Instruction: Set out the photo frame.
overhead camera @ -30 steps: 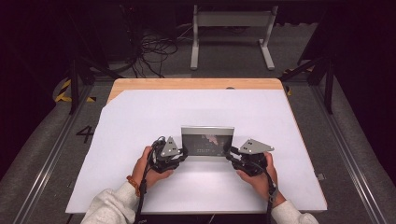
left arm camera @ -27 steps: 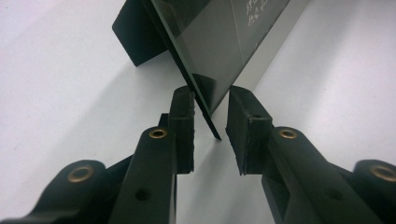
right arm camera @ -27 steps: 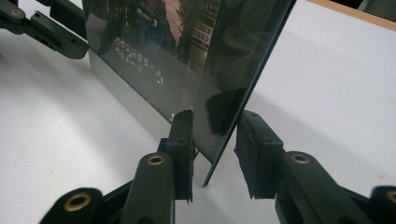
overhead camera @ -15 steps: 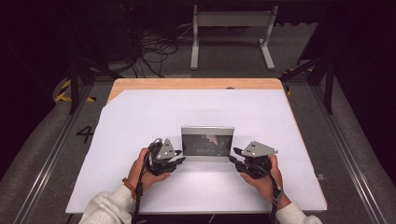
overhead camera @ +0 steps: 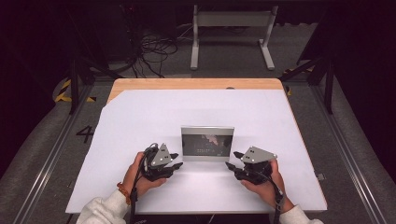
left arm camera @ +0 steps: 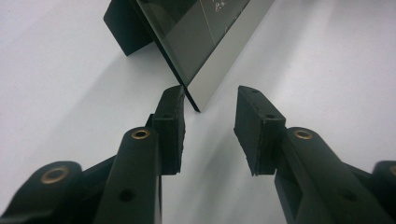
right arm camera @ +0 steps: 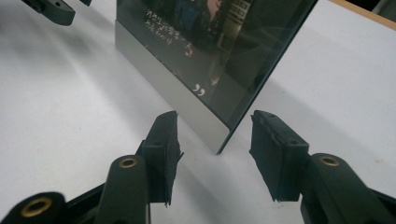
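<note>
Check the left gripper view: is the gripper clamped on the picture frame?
No, the left gripper is open, its pads clear of the picture frame corner.

Black gripper [overhead camera: 173, 162] jaws carry brass-ringed holes (grey three-cornered plates on top); pale sleeves, an orange wristband [overhead camera: 123, 192].

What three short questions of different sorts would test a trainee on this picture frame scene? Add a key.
1. True or false: the picture frame lies flat on the white table cover.
2. Which describes the left gripper? A clamped on the frame's corner; B jaws apart, the corner just ahead of them; C gripping a cable.
3. Fill in: the right gripper faces the frame's lower ____.

Key
1. False: it stands upright on a dark rear prop.
2. B: its jaws have just been opening and nothing is pressed between the pads.
3. Corner: its jaws have also just been opening, and stand apart before that corner.
</note>
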The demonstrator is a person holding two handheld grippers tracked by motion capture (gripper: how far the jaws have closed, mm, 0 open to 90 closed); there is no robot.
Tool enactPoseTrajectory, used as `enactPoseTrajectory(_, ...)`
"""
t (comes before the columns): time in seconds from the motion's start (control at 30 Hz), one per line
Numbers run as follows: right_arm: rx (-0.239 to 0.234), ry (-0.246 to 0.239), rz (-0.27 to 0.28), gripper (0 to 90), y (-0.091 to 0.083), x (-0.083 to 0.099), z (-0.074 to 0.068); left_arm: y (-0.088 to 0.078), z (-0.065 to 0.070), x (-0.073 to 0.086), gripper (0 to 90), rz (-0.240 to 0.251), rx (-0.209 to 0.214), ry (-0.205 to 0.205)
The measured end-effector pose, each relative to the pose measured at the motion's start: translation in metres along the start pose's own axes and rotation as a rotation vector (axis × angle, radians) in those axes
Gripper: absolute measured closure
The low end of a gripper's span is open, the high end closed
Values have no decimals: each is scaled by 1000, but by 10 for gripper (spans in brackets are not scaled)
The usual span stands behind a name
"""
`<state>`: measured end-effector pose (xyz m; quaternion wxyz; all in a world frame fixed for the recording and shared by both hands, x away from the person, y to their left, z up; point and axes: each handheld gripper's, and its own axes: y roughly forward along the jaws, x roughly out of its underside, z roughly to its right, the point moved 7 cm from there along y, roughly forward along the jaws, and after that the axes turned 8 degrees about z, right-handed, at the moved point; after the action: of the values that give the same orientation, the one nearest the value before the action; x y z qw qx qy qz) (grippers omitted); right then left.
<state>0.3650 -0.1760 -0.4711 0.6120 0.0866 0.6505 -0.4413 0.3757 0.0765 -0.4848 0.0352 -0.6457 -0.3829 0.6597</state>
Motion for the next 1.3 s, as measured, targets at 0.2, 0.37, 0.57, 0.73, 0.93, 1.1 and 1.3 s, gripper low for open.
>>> enactPoseTrajectory(0.2,-13,-14,-10,480,-2,4,-5,-5,2,5,567,5,-2,-1)
enactPoseTrajectory(0.37,-13,-26,-16,444,-6,7,-5,-7,3,10,524,-7,2,11)
enactPoseTrajectory(0.57,-18,-35,-15,402,-11,12,-5,-10,6,15,472,-21,5,12)
enactPoseTrajectory(0.73,-29,-47,-14,357,-15,15,-6,-12,8,21,422,-32,2,21)
enactPoseTrajectory(0.93,-22,-64,-13,293,-18,17,-6,-15,12,25,365,-26,13,16)
enactPoseTrajectory(1.1,-15,-69,-25,254,-20,20,-5,-22,12,28,280,-25,1,10)
enactPoseTrajectory(1.3,-11,-67,-27,216,-23,24,-2,-26,16,34,200,-28,12,-7)
